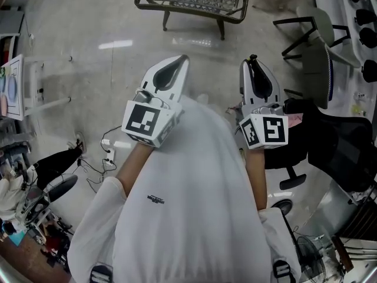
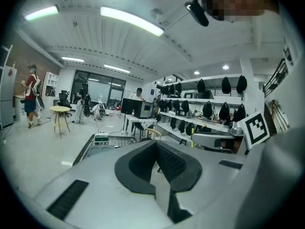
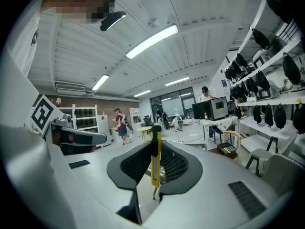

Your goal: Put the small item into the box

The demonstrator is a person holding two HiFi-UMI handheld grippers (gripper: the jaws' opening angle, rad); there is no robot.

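Observation:
Both grippers are held up in front of a person in a white shirt, well above the floor. My right gripper (image 1: 254, 63) (image 3: 155, 149) is shut on a slim yellow utility knife (image 3: 155, 168) with a black end, which stands upright between the pads. In the head view only the knife's black tip (image 1: 253, 58) shows at the jaw ends. My left gripper (image 1: 178, 63) (image 2: 157, 152) is shut, with nothing between its dark pads. No box shows in any view.
A metal wire cart (image 1: 194, 0) stands on the floor ahead. Office chairs (image 1: 330, 140) crowd the right side, and cables with a power strip (image 1: 107, 152) lie on the floor at the left. Desks, shelves and distant people (image 2: 31, 95) fill the room.

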